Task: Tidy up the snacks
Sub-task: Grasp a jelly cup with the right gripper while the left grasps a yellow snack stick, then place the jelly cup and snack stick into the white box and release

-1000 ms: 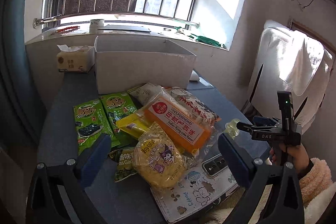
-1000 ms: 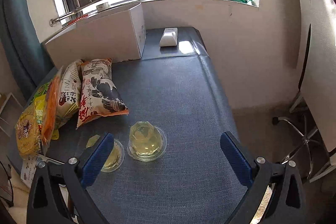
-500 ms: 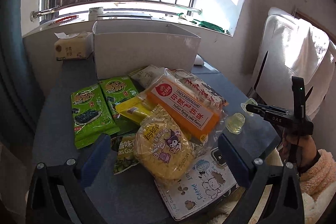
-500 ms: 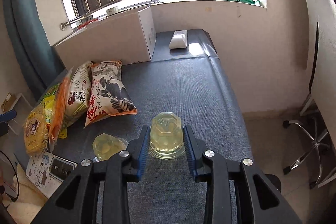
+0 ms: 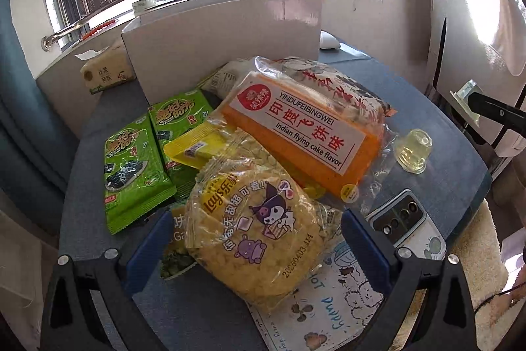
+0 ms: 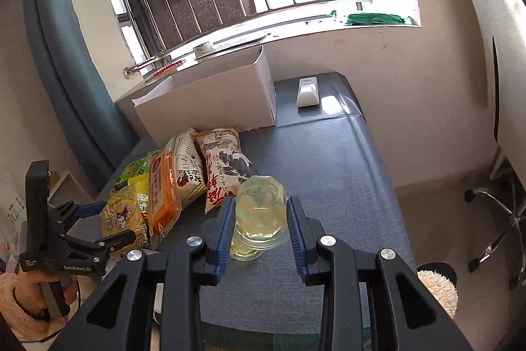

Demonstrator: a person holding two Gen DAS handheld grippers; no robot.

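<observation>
My right gripper (image 6: pixel 260 227) is shut on a clear jelly cup (image 6: pixel 259 208) and holds it lifted above the grey table (image 6: pixel 328 186). The held cup also shows at the right edge of the left wrist view (image 5: pixel 465 99). A second jelly cup (image 5: pixel 412 150) stands on the table. My left gripper (image 5: pixel 256 247) is open, its fingers on either side of a yellow Lay's bag (image 5: pixel 256 236). Behind it lie an orange flying-cake pack (image 5: pixel 296 134), two green seaweed packs (image 5: pixel 131 166) and a white open box (image 5: pixel 223 32).
A phone (image 5: pixel 404 219) lies on a printed sheet (image 5: pixel 328 301) at the table's front right. A tissue pack (image 5: pixel 105 71) sits left of the box. A white small device (image 6: pixel 307 92) is at the far table end. A white chair (image 6: pixel 493 55) stands right.
My right gripper shut on the jelly cup and lifted it off the table. My left gripper moved closer to the Lay's bag, still open.
</observation>
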